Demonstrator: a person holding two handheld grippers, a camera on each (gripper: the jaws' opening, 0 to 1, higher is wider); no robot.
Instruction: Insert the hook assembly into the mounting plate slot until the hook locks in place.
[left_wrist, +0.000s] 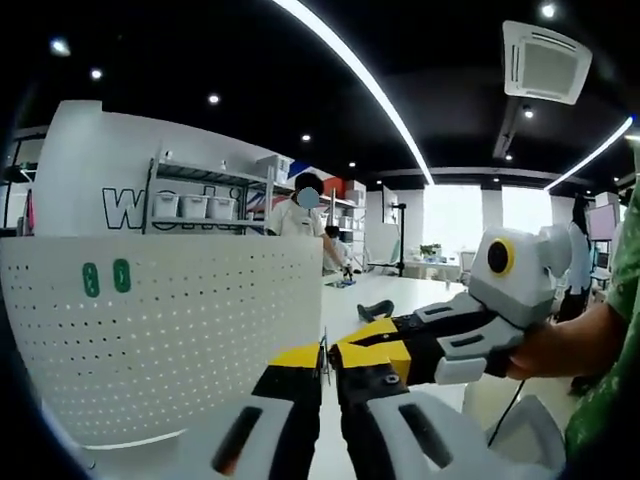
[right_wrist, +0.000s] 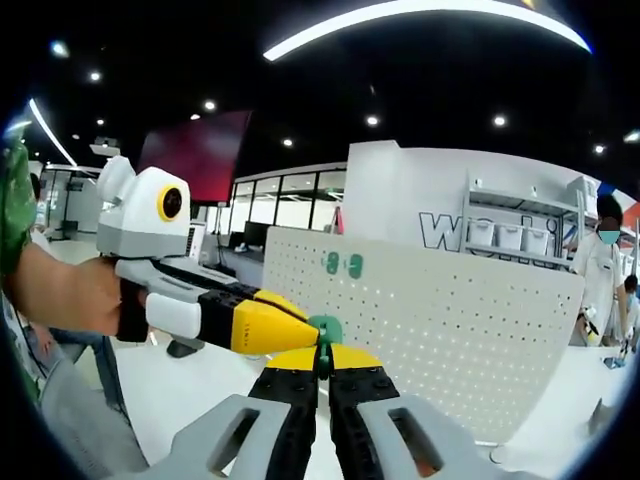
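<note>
Two hooks (right_wrist: 342, 264) on pegboard (right_wrist: 440, 330)

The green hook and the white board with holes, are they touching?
Apart. In the right gripper view the green hook sits pinched at the right gripper tips with the left gripper beside it, in front of the white pegboard, not in its holes.

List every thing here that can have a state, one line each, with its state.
Pegboard: upright on the table, two green hooks already on it.
Green hook piece: off the board, pinched at the fingertips.
Left gripper: shut.
Right gripper: shut on the green hook piece.
Table: white, bearing the pegboard.
</note>
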